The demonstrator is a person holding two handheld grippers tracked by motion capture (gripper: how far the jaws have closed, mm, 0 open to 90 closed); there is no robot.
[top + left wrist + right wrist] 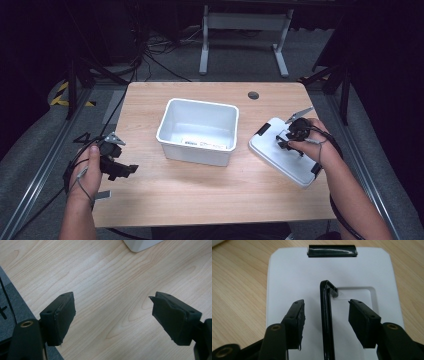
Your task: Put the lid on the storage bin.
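A white bin (199, 131) is seen open-topped near the centre of the wooden tabletop (175, 190); a label strip is visible inside it along the near wall. To its right, well apart, a white lid (280, 160) w/ black end clips (332, 251) is laid flat on the tabletop at an angle.

The right hand-held gripper (296, 134) is held over the lid by the right hand (320, 145). In the right gripper view its jaws are spread apart, w/ a raised black handle (327, 315) of the lid standing upright between them; neither pad is seen touching it. The handle is set at the edge of a shallow rectangular recess (357, 297) in the lid.

The left hand-held gripper (117, 167) is held by the left hand (87, 172) at the tabletop's left edge, away from the bin. In the left gripper view (112, 317) its jaws are wide apart, nothing between them but bare wood; a corner of the bin (141, 245) is caught at top.
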